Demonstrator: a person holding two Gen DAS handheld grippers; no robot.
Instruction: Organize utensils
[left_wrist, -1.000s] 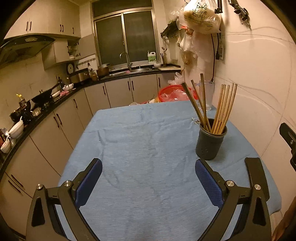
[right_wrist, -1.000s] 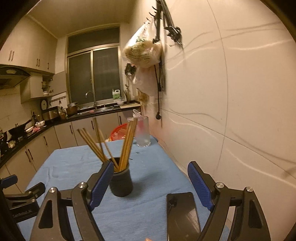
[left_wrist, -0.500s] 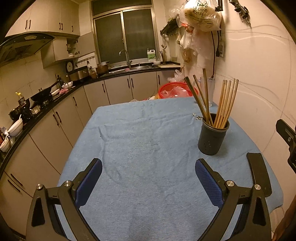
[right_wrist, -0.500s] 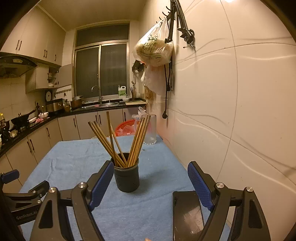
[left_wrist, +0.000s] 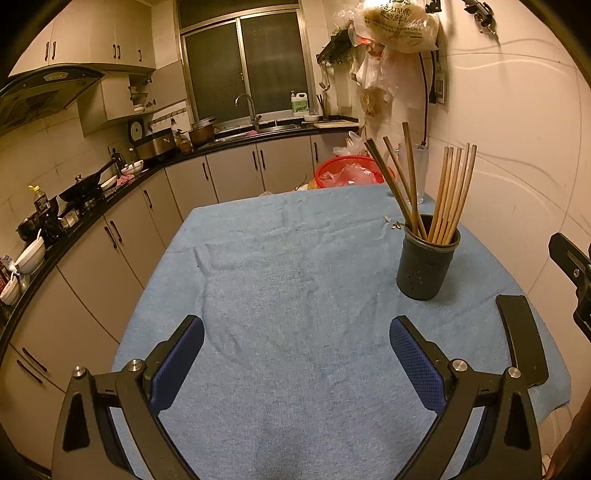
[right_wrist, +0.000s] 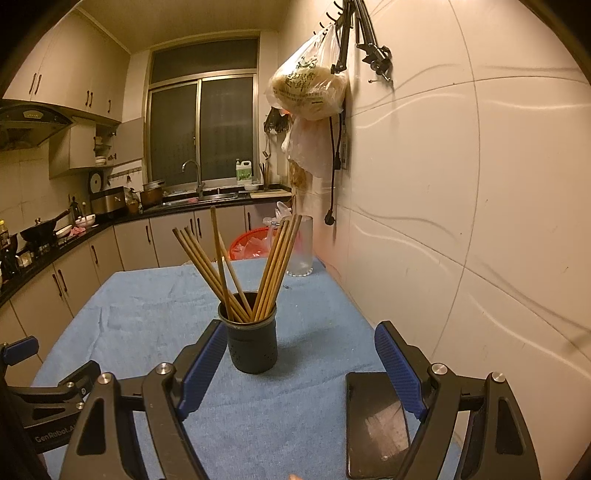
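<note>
A dark round utensil holder (left_wrist: 427, 260) (right_wrist: 252, 341) stands upright on the blue cloth (left_wrist: 295, 295) near the wall, with several wooden chopsticks (left_wrist: 448, 195) (right_wrist: 273, 266) fanned out of it. My left gripper (left_wrist: 295, 363) is open over bare cloth, short of the holder and to its left. Just in front of the holder, my right gripper (right_wrist: 297, 363) is open too, with nothing between its blue pads. In the right wrist view the left gripper (right_wrist: 22, 350) shows at the left edge.
A black phone (right_wrist: 376, 424) (left_wrist: 521, 339) lies flat on the cloth near the wall side. A clear glass (right_wrist: 301, 247) stands at the table's far end, with a red basket (left_wrist: 349, 171) behind it. The tiled wall (right_wrist: 461, 221) is close on the right; kitchen counters run along the left.
The right wrist view has tilted and swung slightly, so the holder now sits more centred between its fingers. The left view has shifted a little; the holder sits higher and further right. Both grippers stayed open.
</note>
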